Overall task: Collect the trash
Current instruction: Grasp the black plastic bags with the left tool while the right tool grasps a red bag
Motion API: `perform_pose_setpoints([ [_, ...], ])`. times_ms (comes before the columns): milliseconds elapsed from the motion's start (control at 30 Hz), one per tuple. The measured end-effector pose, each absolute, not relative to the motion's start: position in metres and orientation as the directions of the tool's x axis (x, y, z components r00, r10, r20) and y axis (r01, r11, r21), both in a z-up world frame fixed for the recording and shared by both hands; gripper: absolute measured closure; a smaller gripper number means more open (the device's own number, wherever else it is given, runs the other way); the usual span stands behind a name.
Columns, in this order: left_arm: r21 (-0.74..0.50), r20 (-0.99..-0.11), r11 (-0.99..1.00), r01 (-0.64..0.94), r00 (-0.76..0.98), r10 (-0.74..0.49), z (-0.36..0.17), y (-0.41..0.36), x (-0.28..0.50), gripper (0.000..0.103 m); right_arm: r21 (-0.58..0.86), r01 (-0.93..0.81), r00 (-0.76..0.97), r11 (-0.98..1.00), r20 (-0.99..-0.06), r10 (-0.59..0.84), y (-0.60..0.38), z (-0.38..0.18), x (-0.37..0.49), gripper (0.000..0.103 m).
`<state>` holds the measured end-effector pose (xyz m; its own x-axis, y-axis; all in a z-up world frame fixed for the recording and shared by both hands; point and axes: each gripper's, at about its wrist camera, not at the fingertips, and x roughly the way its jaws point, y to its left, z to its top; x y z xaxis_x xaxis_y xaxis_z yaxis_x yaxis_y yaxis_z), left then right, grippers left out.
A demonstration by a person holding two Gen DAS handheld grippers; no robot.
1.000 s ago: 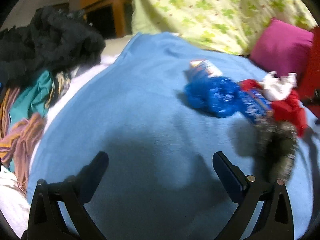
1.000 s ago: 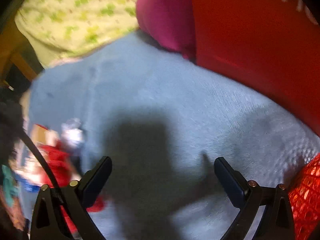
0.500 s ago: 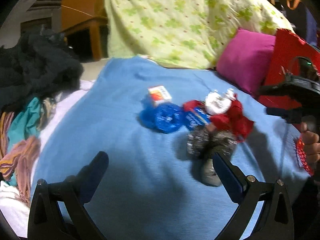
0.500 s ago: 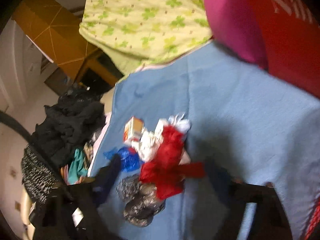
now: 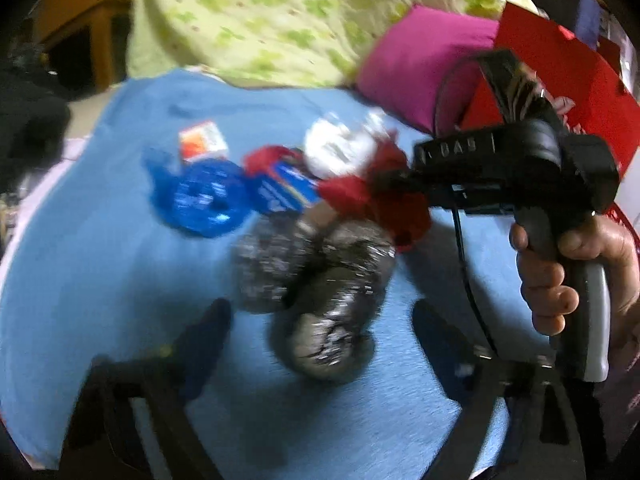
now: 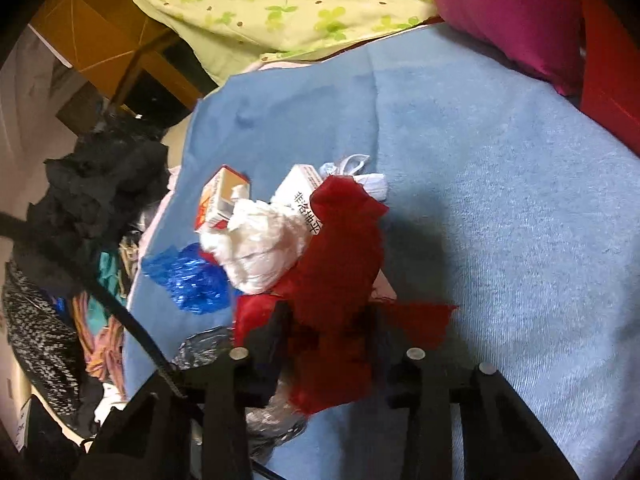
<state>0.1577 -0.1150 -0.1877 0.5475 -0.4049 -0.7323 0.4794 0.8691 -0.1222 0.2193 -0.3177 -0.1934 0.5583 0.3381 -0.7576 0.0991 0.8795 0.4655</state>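
— Where's the trash sitting?

— In one heap on the blue blanket (image 6: 500,208). There's a red wrapper (image 6: 340,248), a crumpled white tissue (image 6: 260,248) just beside it, a small red-and-white carton (image 6: 218,200) behind the tissue, a blue foil wrapper (image 6: 188,276) on the side nearer the clothes pile (image 6: 80,208), and a crinkled silver foil bag (image 5: 320,272) at the near edge of the heap.

— What's my right gripper (image 6: 326,344) doing?

— Its fingers are drawn close together with the lower part of the red wrapper between them. The red material fills the gap and bulges out below the fingers, so I read it as pinched. From the left wrist view my right hand (image 5: 576,272) is wrapped round the grip, and the nose of that tool reaches into the red part of the heap.

— And the left gripper (image 5: 320,320)?

— Spread wide with nothing in it. It's blurred, hanging low over the blanket, with the silver foil bag lying ahead between the two fingers.

— Anything behind the heap?

— A green-patterned pillow (image 6: 288,4) and a magenta cushion (image 5: 416,60), with a red bag (image 5: 560,76) beside that
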Motion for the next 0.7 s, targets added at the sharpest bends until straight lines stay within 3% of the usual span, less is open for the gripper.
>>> perform_pose_setpoints([
  [33, -0.130, -0.745, 0.860, 0.494, 0.523, -0.414, -0.192, -0.120, 0.160, 0.040, 0.465, 0.092, 0.565, 0.881, -0.752, 0.338, -0.318, -0.191, 0.218, 0.072],
  [167, -0.145, -0.773, 0.844, 0.516, 0.473, -0.422, -0.202, -0.132, 0.164, 0.065, 0.461, 0.068, 0.596, 0.885, -0.730, 0.334, -0.322, -0.178, 0.208, 0.075],
  [433, -0.121, -0.741, 0.850, 0.513, 0.523, -0.422, -0.187, -0.131, 0.149, 0.071, 0.460, 0.013, 0.682, 0.888, -0.654, 0.328, -0.335, -0.142, 0.173, 0.075],
  [700, -0.045, -0.644, 0.872, 0.487, 0.653, -0.398, -0.135, -0.126, 0.122, 0.071, 0.447, -0.046, 0.813, 0.893, -0.503, 0.294, -0.350, -0.095, 0.122, 0.075],
])
